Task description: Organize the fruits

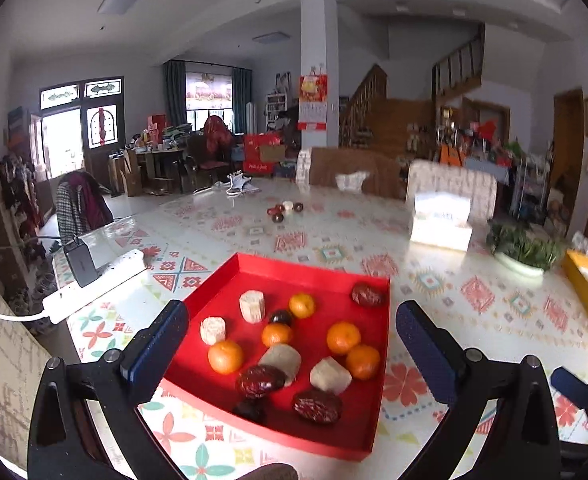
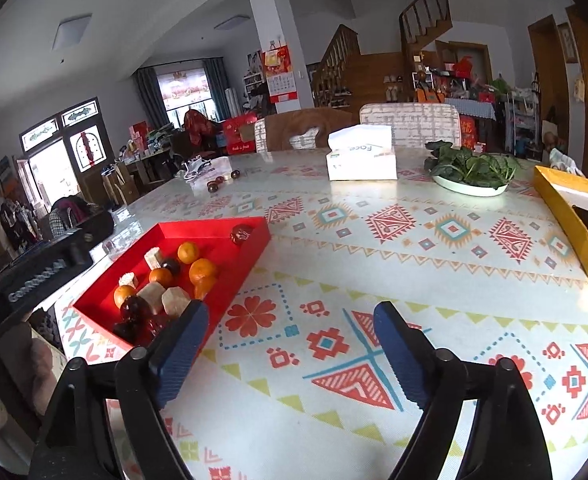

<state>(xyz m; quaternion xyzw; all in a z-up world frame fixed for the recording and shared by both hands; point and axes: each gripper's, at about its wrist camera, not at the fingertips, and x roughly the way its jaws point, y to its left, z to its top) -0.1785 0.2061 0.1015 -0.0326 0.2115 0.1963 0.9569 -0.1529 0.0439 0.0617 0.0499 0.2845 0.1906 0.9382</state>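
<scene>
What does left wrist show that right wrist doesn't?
Left wrist only: white power strip with a black adapter plugged in, left of the red tray. Right wrist only: the yellow box in full. Both: tray with oranges, dates and pale chunks, tissue box, plate of greens; each view's own gripper open, empty.

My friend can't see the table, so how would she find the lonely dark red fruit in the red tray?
Find the red tray on the patterned tablecloth, nearest the grippers. Most food sits bunched toward its near side. The lone date lies in the far right corner by the wall, wrinkled and dark red, with nothing touching it.
</scene>
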